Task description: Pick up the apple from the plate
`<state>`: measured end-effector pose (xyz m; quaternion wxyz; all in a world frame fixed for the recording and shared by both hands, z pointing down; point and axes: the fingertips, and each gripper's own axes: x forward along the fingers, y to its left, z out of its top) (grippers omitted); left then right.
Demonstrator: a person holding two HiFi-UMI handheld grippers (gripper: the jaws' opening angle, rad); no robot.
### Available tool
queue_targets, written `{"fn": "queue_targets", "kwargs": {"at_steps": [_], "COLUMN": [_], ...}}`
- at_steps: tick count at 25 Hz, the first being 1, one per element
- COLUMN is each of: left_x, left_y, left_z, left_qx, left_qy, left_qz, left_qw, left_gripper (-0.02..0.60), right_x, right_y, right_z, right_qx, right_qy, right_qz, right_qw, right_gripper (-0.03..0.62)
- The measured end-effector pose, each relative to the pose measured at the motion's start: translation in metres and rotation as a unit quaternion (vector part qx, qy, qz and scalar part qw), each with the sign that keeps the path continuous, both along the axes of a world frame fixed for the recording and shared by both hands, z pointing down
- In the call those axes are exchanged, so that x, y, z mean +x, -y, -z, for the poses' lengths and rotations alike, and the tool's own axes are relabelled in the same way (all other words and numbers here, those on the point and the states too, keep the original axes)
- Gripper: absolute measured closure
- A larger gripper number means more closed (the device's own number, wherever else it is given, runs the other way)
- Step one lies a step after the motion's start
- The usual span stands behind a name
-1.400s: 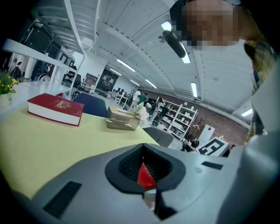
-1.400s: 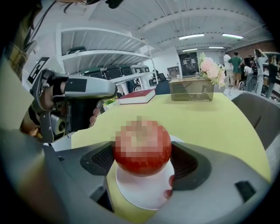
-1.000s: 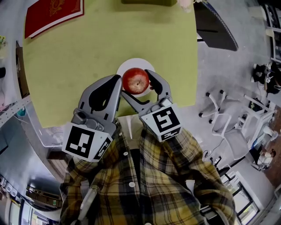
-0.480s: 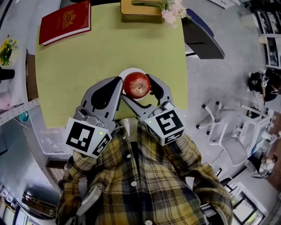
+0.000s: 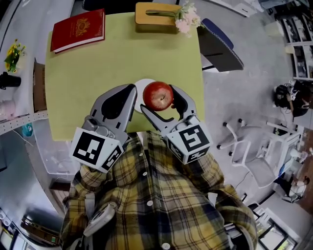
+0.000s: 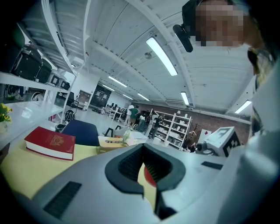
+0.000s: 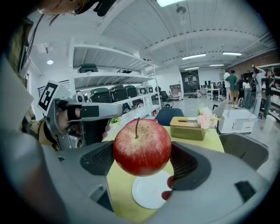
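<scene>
Yellow table (image 5: 98,73) under apple (image 5: 158,95) clamped in right hand-held gripper (image 5: 160,101), above plate (image 5: 140,88)

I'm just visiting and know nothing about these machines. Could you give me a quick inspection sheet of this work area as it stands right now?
Surface: yellow-green table, mostly bare.
Job's things: red apple held in the air above the white plate, not touching it; the plate holds nothing.
Clutter: red book at a far corner; wooden box with flowers at the far edge.
Grippers: right tool shut on the apple; left tool shut, holding nothing, close beside it.
Cables: nothing seen.
Surroundings: blue chair beside the table, grey floor, shelves, people far off.
</scene>
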<state>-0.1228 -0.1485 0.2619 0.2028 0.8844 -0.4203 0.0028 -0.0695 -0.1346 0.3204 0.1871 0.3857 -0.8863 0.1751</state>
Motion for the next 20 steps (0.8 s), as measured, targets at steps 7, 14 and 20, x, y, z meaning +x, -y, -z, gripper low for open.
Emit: {"fn": "queue_targets", "kwargs": {"at_steps": [7,14,20], "left_x": [0.002,0.002,0.001], "left_y": [-0.008,-0.010,-0.013], "left_z": [0.009,0.015,0.015], "left_qx": [0.009,0.017,0.017], "left_qy": [0.002,0.001,0.002], "left_qz": [-0.001,0.002,0.004], "left_qw": [1.0000,0.9999,0.9998], "left_gripper": [0.575,0.575,0.575], "right_x": [-0.003,-0.004,-0.002], "right_y": [-0.012,-0.017,-0.018], "right_z": [0.009,0.013,0.014], "right_qx": [0.010,0.007,0.006], "right_qy": [-0.016,-0.010,-0.004], "right_qz": [0.023,0.027,0.019], "right_qw": [1.000,1.000,1.000], "right_gripper": [0.206,0.206,0.206]}}
